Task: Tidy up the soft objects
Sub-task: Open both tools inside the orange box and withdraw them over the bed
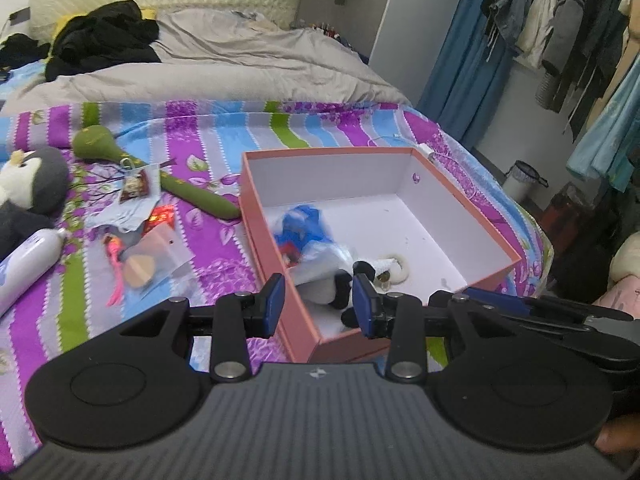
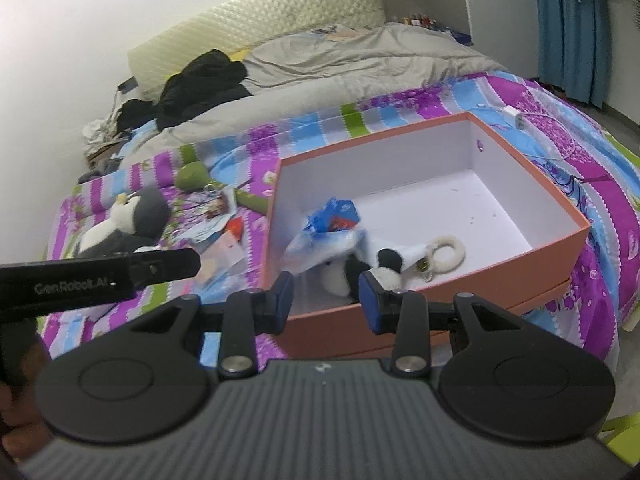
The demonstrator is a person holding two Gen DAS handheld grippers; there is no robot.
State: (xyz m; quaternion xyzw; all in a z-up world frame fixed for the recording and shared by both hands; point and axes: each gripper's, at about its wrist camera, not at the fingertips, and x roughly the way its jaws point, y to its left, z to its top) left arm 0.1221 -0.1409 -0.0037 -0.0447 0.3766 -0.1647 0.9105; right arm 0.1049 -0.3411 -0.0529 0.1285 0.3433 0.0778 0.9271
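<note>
- The left gripper (image 1: pixel 319 303) hangs above the near left corner of the pink box (image 1: pixel 460 196); its blue pads stand apart with nothing between them.
- The right gripper (image 2: pixel 326 303) hovers over the box's near wall (image 2: pixel 332 326), jaws parted and empty too.
- Inside the box, at its near left end, lie a blue plastic bag (image 1: pixel 304 226), a black-and-white plush toy (image 2: pixel 348 276) and a white fuzzy ring (image 2: pixel 448 250).
- To the left of the box, on the striped bedspread (image 1: pixel 224 120), rest a green plush (image 1: pixel 100 142), a grey penguin plush (image 1: pixel 34 184), a white bottle (image 1: pixel 28 260) and small packets (image 1: pixel 160 252).
- A grey quilt (image 1: pixel 224 64) and black clothes (image 1: pixel 104 38) lie at the far end.
</note>
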